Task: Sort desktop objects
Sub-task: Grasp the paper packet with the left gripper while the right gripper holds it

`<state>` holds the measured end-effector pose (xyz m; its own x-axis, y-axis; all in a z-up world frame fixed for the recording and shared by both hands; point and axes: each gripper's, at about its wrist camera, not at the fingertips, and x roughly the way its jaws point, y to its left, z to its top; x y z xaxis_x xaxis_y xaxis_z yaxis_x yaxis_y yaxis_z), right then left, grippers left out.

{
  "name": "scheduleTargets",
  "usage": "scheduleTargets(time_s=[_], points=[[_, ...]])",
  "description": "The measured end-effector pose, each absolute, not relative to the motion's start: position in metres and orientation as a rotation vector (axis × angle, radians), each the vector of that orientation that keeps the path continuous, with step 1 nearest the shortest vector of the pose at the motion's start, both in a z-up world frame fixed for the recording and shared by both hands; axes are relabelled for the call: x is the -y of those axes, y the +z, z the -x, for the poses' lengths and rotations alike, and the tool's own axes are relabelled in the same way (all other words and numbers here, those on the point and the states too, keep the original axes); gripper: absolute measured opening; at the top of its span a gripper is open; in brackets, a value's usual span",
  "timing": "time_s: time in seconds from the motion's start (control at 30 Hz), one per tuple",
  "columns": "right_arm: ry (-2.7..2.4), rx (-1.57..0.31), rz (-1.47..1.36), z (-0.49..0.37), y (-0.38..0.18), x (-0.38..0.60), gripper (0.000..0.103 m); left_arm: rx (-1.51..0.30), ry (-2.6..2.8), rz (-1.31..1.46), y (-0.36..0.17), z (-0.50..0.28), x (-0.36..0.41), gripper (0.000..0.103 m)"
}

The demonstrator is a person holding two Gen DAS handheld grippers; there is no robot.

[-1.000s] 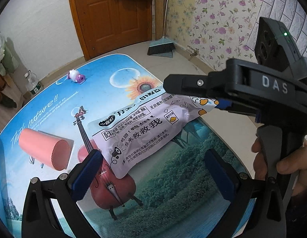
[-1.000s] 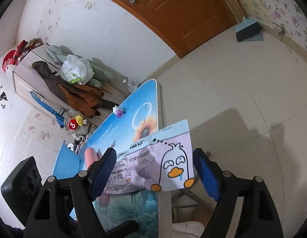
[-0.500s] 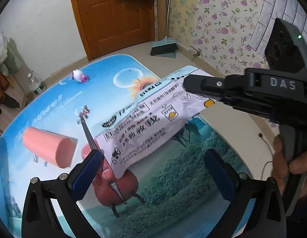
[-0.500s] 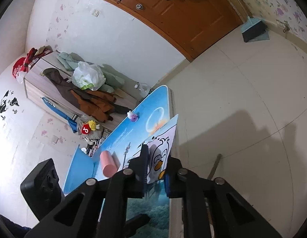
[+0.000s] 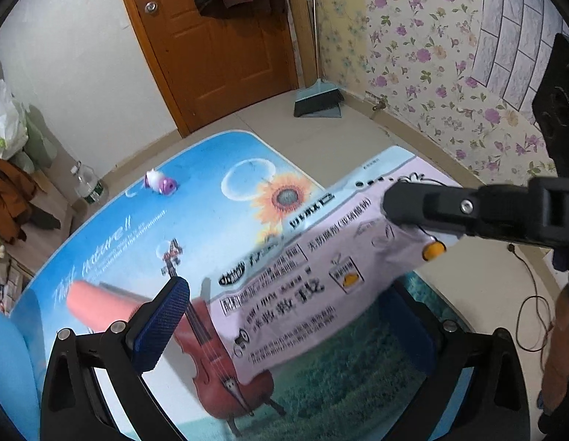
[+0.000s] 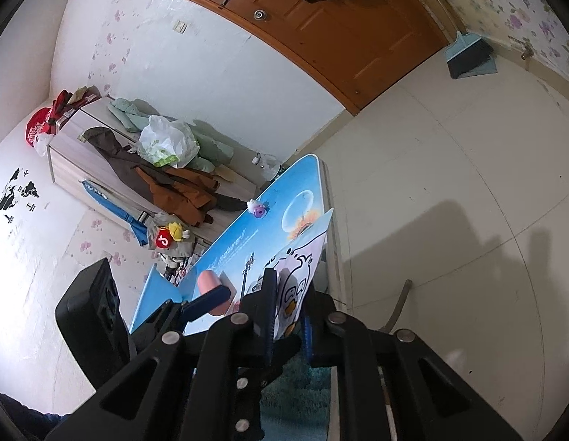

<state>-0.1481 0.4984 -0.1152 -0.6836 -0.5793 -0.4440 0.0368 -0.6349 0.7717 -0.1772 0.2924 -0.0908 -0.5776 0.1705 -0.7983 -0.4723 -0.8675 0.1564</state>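
Observation:
My right gripper [image 6: 288,312] is shut on a lilac snack bag [image 5: 302,272] with a duck print and holds it lifted above the table; the bag also shows in the right wrist view [image 6: 299,268]. In the left wrist view the right gripper [image 5: 398,209] clamps the bag's far end. My left gripper [image 5: 284,323] is open and empty, its fingers [image 5: 159,327] either side of the bag's lower end. A pink cylinder [image 5: 97,305] lies on the printed table mat [image 5: 196,213] at the left. A small purple toy [image 5: 159,182] sits near the far edge.
A broom and dustpan [image 5: 317,99] lean by the floral wall next to a wooden door [image 5: 218,44]. A plastic bottle [image 5: 87,183] stands on the floor left of the table. A cabinet piled with clothes [image 6: 155,169] is beyond the table.
The right gripper closed on the bag's end and lifted it off the table, tilting it up. The left gripper stayed open.

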Motion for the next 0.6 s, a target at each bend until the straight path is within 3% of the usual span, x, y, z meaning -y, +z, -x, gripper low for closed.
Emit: scheduleTargets(time_s=[0.07, 0.2, 0.33, 0.6], points=[[-2.347, 1.086, -0.991, 0.148, -0.114, -0.497, 0.012, -0.511, 2.451, 1.173, -0.091, 0.178, -0.294, 0.101], [-2.345, 1.092, -0.989, 0.150, -0.114, -0.497, 0.012, -0.486, 2.418, 1.164, -0.091, 0.178, -0.294, 0.071], [-2.342, 1.098, -0.985, 0.149, -0.113, -0.498, 0.012, -0.513, 2.401, 1.124, -0.089, 0.171, -0.299, 0.053], [-2.351, 1.099, -0.960, 0.145, -0.105, -0.502, 0.012, -0.564, 2.414, 1.048, -0.082, 0.162, -0.302, 0.042]])
